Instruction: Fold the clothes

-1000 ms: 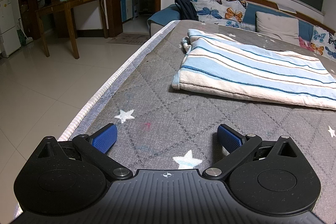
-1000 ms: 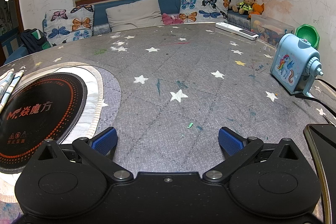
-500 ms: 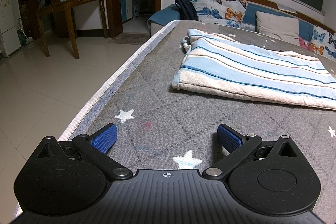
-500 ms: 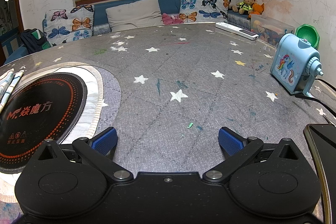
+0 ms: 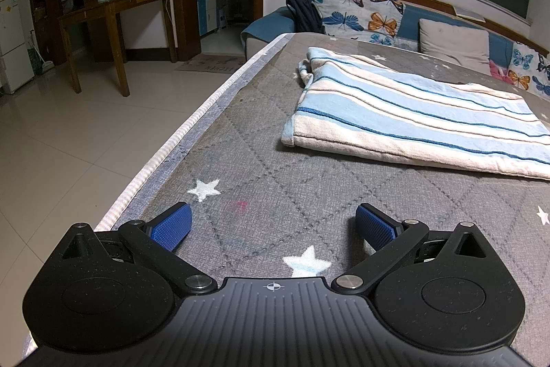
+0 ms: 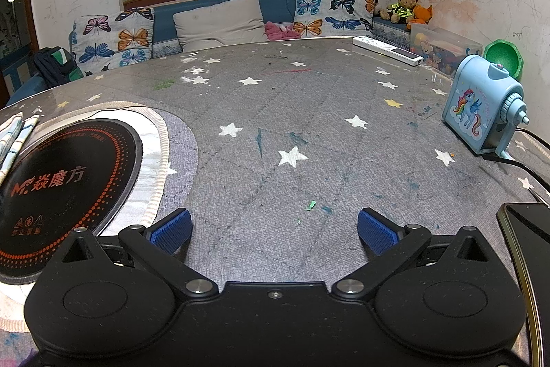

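A blue-and-white striped garment (image 5: pixel 405 116) lies folded flat on the grey star-patterned table cover (image 5: pixel 261 160), ahead and to the right in the left wrist view. Its edge also shows at the far left of the right wrist view (image 6: pixel 15 133). My left gripper (image 5: pixel 271 222) is open and empty, resting low over the cover, well short of the garment. My right gripper (image 6: pixel 275 226) is open and empty over bare cover.
A black induction cooktop (image 6: pixel 58 184) on a white mat lies left of the right gripper. A blue unicorn pencil sharpener (image 6: pixel 481 112) with a cable, a phone (image 6: pixel 529 239) and a white power strip (image 6: pixel 388 50) stand right. The table edge (image 5: pixel 178 133) runs left, floor beyond.
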